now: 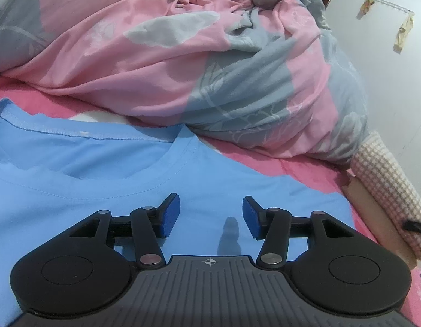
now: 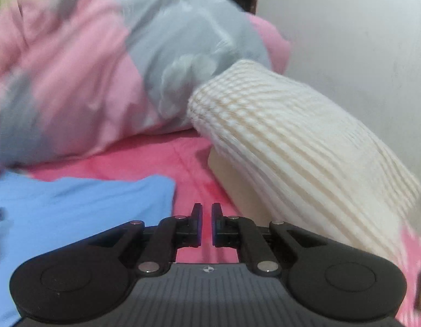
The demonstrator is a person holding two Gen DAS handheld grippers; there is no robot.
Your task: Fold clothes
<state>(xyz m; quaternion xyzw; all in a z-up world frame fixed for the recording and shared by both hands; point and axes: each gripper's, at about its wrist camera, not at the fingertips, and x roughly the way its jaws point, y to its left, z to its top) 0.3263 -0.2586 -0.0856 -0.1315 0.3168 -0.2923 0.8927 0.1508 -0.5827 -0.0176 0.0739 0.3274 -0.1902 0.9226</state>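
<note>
A light blue T-shirt (image 1: 106,179) lies spread flat on the pink bed sheet (image 1: 300,169), filling the lower left and centre of the left wrist view, its round neckline (image 1: 82,147) toward the upper left and the body running down under the camera. In the right wrist view, which is smeared by motion blur, only a corner of the same shirt (image 2: 82,207) shows at the lower left. The left tool (image 1: 211,216) hangs low over the shirt just below the collar with its blue-padded fingers (image 1: 170,215) spread wide and nothing between them. The right tool (image 2: 206,224) sits over bare sheet just beside the shirt's edge, its jaws drawn nearly together with a thin gap and no cloth in them. A rumpled pink and grey quilt (image 1: 183,49) is heaped across the top of both views, and a cream checked pillow (image 2: 305,147) lies at the right against the white wall (image 1: 387,68). The shirt looks thin, light and limp: it should drape and sag from any pinch and crease easily, and it may drag on the sheet and ruck up rather than slide cleanly. The stitched collar and the shoulder seams look the firmest places to pinch. Whether any fold has been made cannot be read, since the lower body and sleeves lie out of view.
</note>
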